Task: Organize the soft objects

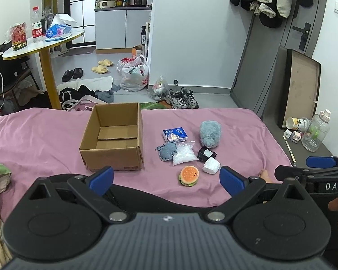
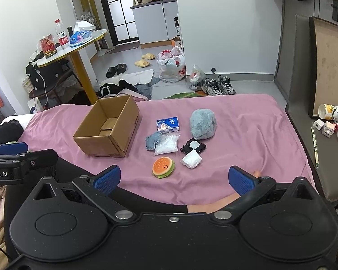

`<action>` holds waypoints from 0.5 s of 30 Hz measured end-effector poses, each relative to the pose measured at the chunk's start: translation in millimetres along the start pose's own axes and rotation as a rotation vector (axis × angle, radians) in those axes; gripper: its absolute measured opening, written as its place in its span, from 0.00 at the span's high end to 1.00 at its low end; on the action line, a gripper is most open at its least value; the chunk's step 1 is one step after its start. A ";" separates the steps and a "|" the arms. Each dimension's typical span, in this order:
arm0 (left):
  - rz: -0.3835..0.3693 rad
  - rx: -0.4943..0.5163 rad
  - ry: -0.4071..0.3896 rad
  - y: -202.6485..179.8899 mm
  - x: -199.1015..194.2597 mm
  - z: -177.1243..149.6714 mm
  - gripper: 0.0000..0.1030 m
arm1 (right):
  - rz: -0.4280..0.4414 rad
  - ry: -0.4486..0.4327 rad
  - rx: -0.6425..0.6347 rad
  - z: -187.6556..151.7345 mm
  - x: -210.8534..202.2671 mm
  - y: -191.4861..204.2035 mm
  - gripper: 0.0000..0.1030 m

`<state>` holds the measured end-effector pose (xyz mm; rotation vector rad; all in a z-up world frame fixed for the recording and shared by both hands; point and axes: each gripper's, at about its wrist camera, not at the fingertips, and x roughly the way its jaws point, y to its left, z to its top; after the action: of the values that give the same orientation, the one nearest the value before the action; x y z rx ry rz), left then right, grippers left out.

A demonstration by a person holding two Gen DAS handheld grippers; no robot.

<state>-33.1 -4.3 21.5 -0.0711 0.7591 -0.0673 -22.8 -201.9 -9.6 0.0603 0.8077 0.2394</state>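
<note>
Resting near the cardboard box (image 1: 112, 137), a smiling burger toy (image 1: 189, 176).

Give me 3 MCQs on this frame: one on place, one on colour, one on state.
1. Where is the open brown cardboard box relative to the orange burger-shaped squishy toy?
A. to its left
B. to its right
C. on top of it

2. What colour is the bed sheet?
A. green
B. pink
C. white

3. What does the box hold?
A. the fluffy grey-blue plush
B. nothing visible
C. the blue tissue pack

Answers: 1 A, the box lies left of the toy. 2 B, the sheet is pink. 3 B, only the bare box floor shows.
</note>
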 end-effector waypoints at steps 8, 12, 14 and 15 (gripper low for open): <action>0.001 -0.002 -0.002 1.4 -1.2 -0.3 0.03 | 0.000 -0.002 -0.004 -0.2 -0.5 0.5 0.00; 0.000 -0.003 0.001 0.6 -1.2 0.0 0.03 | -0.004 0.000 0.000 0.1 -1.0 0.5 0.00; 0.000 0.001 0.000 0.0 -1.7 0.1 0.03 | -0.003 -0.003 0.001 -0.6 -1.4 0.5 0.00; 0.000 0.002 -0.001 -0.2 -2.3 0.3 0.03 | -0.002 -0.004 0.001 -0.7 -1.5 0.1 0.00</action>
<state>-34.5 -4.3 23.3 -0.0690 0.7577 -0.0678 -24.3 -202.2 -9.0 0.0609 0.8040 0.2369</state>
